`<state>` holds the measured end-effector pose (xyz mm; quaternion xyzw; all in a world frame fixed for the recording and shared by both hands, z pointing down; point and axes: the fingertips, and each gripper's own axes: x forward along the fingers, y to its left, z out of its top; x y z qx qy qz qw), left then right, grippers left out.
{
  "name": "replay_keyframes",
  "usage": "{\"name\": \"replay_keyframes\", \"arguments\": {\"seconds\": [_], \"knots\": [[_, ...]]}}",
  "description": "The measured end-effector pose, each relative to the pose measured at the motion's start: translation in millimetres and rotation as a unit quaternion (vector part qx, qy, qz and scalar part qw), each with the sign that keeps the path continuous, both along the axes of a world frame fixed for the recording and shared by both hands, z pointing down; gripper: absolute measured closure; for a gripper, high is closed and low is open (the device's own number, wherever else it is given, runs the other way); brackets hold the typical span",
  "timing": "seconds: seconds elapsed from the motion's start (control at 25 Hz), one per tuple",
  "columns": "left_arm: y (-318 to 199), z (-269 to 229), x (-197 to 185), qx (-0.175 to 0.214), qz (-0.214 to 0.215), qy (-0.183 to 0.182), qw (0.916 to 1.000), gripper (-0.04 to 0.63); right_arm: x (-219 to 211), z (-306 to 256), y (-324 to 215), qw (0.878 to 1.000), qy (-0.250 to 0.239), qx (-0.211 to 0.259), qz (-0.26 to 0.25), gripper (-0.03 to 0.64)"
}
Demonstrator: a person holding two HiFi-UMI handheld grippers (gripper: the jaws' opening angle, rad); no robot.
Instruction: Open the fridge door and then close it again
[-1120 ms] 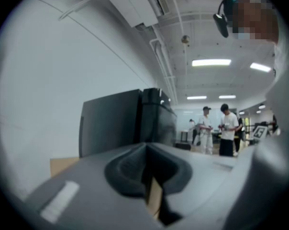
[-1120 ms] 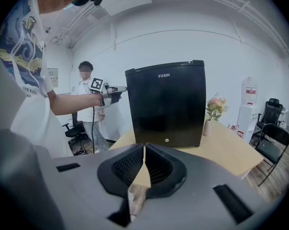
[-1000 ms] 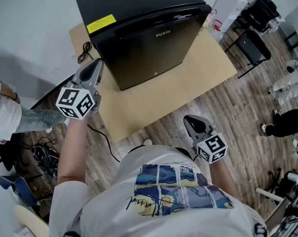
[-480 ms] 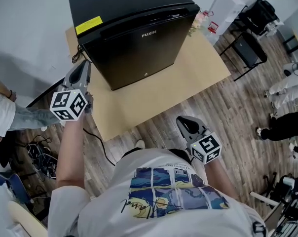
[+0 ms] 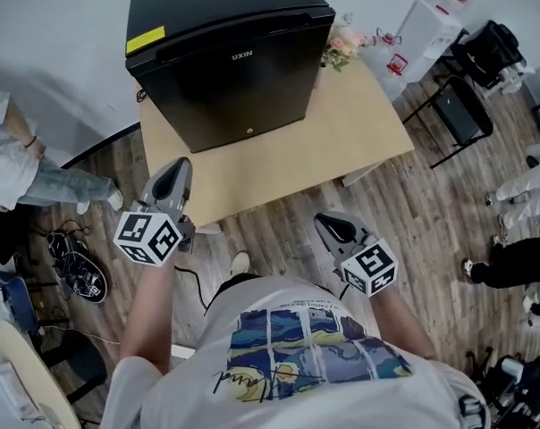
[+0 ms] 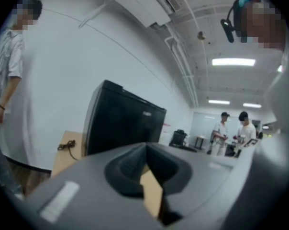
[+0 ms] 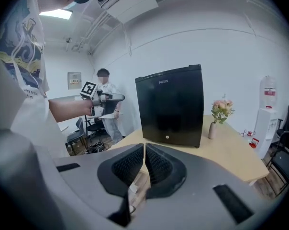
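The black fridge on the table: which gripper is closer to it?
Left. The left gripper is at the near left edge of the table, a little in front of the fridge; the right gripper hangs farther back, over the floor.

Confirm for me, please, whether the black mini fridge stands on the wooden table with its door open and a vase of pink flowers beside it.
Not open: the right gripper view shows the black mini fridge closed. It does stand on the wooden table, with the vase of pink flowers beside it.
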<state>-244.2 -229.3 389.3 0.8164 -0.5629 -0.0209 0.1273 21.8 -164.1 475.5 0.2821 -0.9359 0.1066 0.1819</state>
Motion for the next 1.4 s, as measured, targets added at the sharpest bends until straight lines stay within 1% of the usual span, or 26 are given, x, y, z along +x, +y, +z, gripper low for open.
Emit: {"name": "replay_keyframes", "arguments": {"seconds": [0.12, 0.24, 0.32, 0.44, 0.52, 0.64, 0.76, 0.96, 1.12, 1.24, 1.4], "knots": [[43.8, 10.9, 52.9, -0.004, 0.015, 0.020, 0.9997, 0.584, 19.0, 1.5, 9.3, 1.000, -0.007, 0.001, -0.030, 0.600], [81.0, 27.0, 100.9, -0.025, 0.016, 0.030, 0.9991, 0.584, 39.9, 4.1, 17.8, 0.998, -0.009, 0.003, -0.054, 0.600], [104.2, 39.7, 130.5, -0.041, 0.022, 0.018, 0.9988, 0.584, 51.5, 6.5, 22.8, 0.998, -0.012, 0.002, -0.065, 0.600], [133.5, 51.6, 163.9, -0.051, 0.026, -0.005, 0.9984, 0.583, 64.6, 8.2, 32.5, 0.997, -0.017, 0.001, -0.079, 0.600], [147.5, 56.2, 179.5, -0.056, 0.022, -0.002, 0.9982, 0.583, 73.3, 9.1, 40.5, 0.996, -0.019, 0.000, -0.086, 0.600], [165.8, 63.1, 197.8, -0.069, 0.023, 0.012, 0.9973, 0.586, 84.6, 10.2, 55.6, 0.995, -0.022, -0.003, -0.095, 0.600], [178.5, 67.5, 212.0, -0.080, 0.027, 0.009, 0.9964, 0.586, 93.4, 8.8, 67.1, 0.995, -0.026, -0.005, -0.099, 0.600], [192.0, 61.5, 233.3, -0.062, 0.043, 0.021, 0.9969, 0.586, 100.2, 6.0, 76.7, 0.994, -0.032, -0.002, -0.105, 0.600], [202.6, 69.5, 239.0, -0.067, 0.031, 0.004, 0.9973, 0.586, 103.2, 10.3, 88.5, 0.993, -0.030, 0.000, -0.115, 0.600], [208.9, 72.8, 238.2, -0.072, 0.030, 0.009, 0.9969, 0.586, 102.3, 10.4, 94.2, 0.992, -0.029, 0.001, -0.120, 0.600], [214.4, 69.7, 236.9, -0.070, 0.027, 0.001, 0.9971, 0.586, 98.7, 5.1, 101.3, 0.991, -0.033, 0.004, -0.127, 0.600]]}}
